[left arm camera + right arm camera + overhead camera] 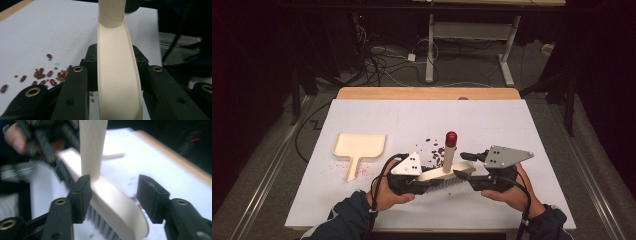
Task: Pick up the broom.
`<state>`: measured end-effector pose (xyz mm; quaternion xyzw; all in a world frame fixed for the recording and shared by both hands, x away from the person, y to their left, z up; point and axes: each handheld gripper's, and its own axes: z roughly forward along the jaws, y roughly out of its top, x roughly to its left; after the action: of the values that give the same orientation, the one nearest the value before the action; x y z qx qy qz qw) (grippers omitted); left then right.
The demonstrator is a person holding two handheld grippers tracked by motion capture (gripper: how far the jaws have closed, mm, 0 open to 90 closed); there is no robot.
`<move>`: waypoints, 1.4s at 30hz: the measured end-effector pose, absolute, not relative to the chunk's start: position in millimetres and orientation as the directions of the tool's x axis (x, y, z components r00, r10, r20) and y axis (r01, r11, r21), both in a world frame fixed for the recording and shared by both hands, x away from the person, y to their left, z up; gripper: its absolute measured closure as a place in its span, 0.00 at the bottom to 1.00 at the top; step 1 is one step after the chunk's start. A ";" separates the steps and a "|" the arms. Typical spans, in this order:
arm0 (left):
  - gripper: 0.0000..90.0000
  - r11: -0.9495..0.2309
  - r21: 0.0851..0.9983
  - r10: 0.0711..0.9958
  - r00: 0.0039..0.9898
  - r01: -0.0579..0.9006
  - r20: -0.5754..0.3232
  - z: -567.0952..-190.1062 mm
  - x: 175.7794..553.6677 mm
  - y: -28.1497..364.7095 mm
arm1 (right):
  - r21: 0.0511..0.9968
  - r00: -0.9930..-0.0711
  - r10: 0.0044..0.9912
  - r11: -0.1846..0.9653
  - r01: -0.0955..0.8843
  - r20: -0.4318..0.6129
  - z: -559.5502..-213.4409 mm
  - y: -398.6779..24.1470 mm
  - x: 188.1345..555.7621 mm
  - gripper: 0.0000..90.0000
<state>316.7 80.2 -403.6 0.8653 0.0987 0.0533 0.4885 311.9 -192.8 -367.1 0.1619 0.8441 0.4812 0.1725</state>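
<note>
High view showed, from left to right, a cream plastic dustpan (359, 148) lying flat on the white desk (492, 122) with its handle toward the person, a scatter of dark red beans (435, 148) just beyond the middle, and a cream hand brush with grey bristles and an upright, red-capped handle (449, 159) held between the two hands, bristles down, near the front of the desk.

Judged from that layout, the step in hand was passing the brush from one hand to the other before sweeping. Doing it well called for one firm grip on the brush back before the other let go, for keeping the bristles level and just off the beans, and then for drawing the beans leftward toward the dustpan's open mouth rather than flicking them farther out.

Left gripper (421, 180) was clamped on the left end of the brush; in the left gripper view its jaws pressed both edges of the cream back (117, 82), with the beans (41, 75) on the desk to one side.

Right gripper (472, 177) stood at the brush's right end with its jaws partly apart. In the right gripper view the brush back (117, 202) passed between them, one jaw close against it and the other clear of it, so it was not gripping.
</note>
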 end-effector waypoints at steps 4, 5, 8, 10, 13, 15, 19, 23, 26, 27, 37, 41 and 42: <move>0.73 -0.539 0.840 0.118 0.993 0.061 0.004 -400.8 312.7 82.5 | 0.840 -0.959 0.279 0.531 0.111 -0.050 -376.9 -188.1 315.7 0.49; 0.73 -0.546 0.836 0.089 0.996 0.047 0.003 -400.7 311.4 82.0 | 0.828 -0.969 0.245 0.550 0.112 -0.032 -379.4 -185.2 315.6 0.50; 0.73 -0.556 0.831 0.035 0.999 0.023 -0.004 -402.2 307.6 78.8 | 0.800 -0.989 0.146 0.592 0.099 0.014 -388.5 -175.3 313.9 0.55; 0.73 -0.552 0.833 0.012 1.000 0.021 -0.018 -403.8 307.4 78.4 | 0.777 -0.995 0.097 0.624 0.076 0.019 -394.3 -168.6 311.3 0.62; 0.71 -0.550 0.835 0.008 1.000 0.017 -0.015 -403.8 308.3 81.1 | 0.776 -0.998 0.056 0.628 0.062 0.034 -397.2 -165.7 309.9 0.73; 0.69 -0.552 0.834 0.025 1.000 0.011 0.003 -402.9 307.4 81.5 | 0.777 -0.998 0.062 0.627 0.060 0.027 -397.6 -165.9 310.1 0.74; 0.56 -0.563 0.826 0.110 0.993 0.019 0.051 -400.7 309.2 86.7 | 0.776 -0.995 0.101 0.627 0.068 0.005 -396.9 -165.6 310.6 0.75; 0.41 -0.547 0.836 0.234 0.968 0.053 0.092 -398.0 312.0 104.6 | 0.787 -0.984 0.178 0.610 0.093 -0.022 -393.5 -170.6 313.3 0.75; 0.31 -0.539 0.839 0.321 0.938 0.066 0.133 -397.0 309.5 121.1 | 0.790 -0.972 0.229 0.604 0.103 -0.049 -390.0 -175.8 315.7 0.75; 0.28 -0.536 0.841 0.353 0.924 0.073 0.144 -397.6 308.3 127.3 | 0.788 -0.968 0.243 0.607 0.108 -0.055 -389.4 -177.0 316.5 0.75; 0.19 -0.500 0.840 0.618 0.767 0.213 0.173 -418.7 300.4 205.3 | 0.821 -0.913 0.401 0.543 0.177 -0.068 -384.0 -194.2 331.1 0.74; 0.21 -0.445 0.846 0.708 0.694 0.295 0.130 -431.8 297.2 234.2 | 0.815 -0.873 0.475 0.545 0.195 -0.109 -382.3 -202.4 337.4 0.74; 0.21 -0.431 0.847 0.724 0.680 0.311 0.119 -434.8 295.9 238.9 | 0.814 -0.864 0.491 0.544 0.202 -0.114 -382.5 -204.4 338.6 0.74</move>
<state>295.9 238.9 -434.8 0.8108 0.3190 0.2414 0.4272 338.6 -204.4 -382.5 0.2008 0.8628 0.4330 0.1667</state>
